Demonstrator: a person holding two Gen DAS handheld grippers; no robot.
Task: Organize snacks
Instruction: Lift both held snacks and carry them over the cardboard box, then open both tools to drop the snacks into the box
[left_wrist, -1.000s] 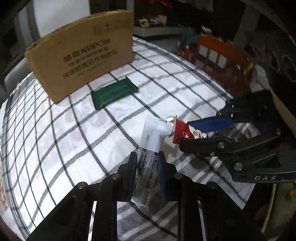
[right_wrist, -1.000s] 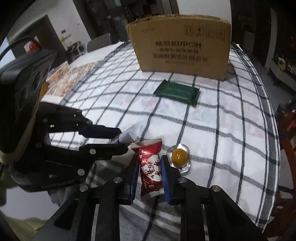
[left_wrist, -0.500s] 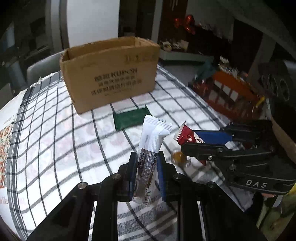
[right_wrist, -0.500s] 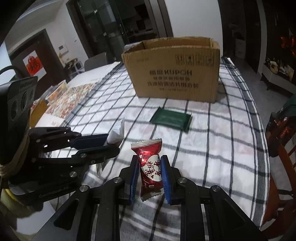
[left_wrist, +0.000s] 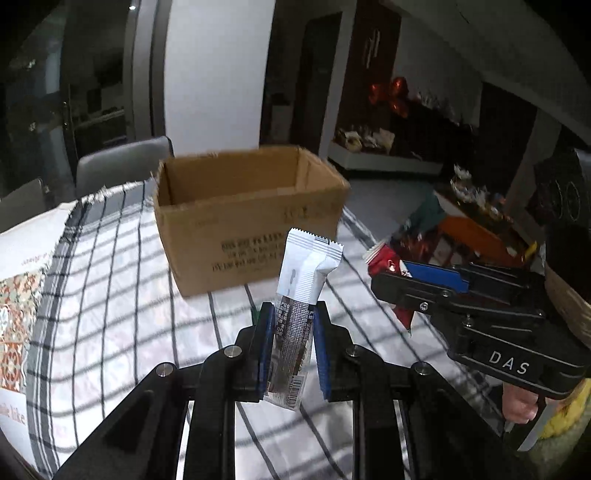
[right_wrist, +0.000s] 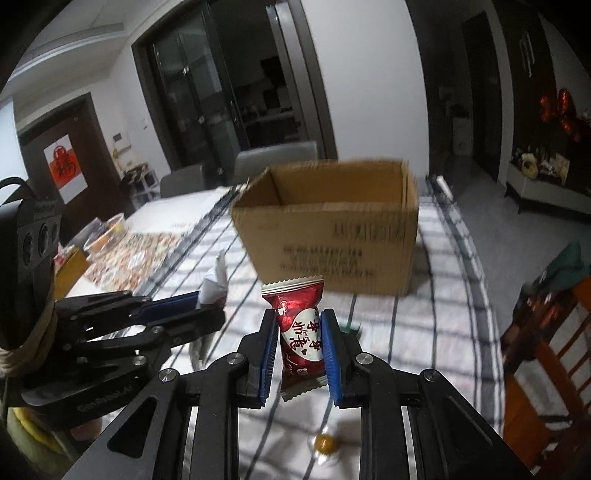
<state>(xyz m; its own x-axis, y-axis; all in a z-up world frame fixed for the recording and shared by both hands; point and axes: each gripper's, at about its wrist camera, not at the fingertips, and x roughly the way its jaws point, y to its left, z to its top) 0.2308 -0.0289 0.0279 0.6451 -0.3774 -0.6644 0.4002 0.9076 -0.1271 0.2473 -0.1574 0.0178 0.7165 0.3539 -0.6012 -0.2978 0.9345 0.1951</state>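
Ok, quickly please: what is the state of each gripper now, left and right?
Left gripper: closed on the white snack bar.
Right gripper: closed on the red candy packet.

A white snack bar and a red candy stand upright, held off the table. The open cardboard box sits at twelve o'clock.

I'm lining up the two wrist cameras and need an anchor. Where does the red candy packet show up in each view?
Left wrist view: the red candy packet is at right of centre, clamped in the right gripper seen from the side.
Right wrist view: the packet is at lower centre, upright between that gripper's blue pads.
Shared landmark: the open cardboard box on the checked tablecloth, behind the packet in both.
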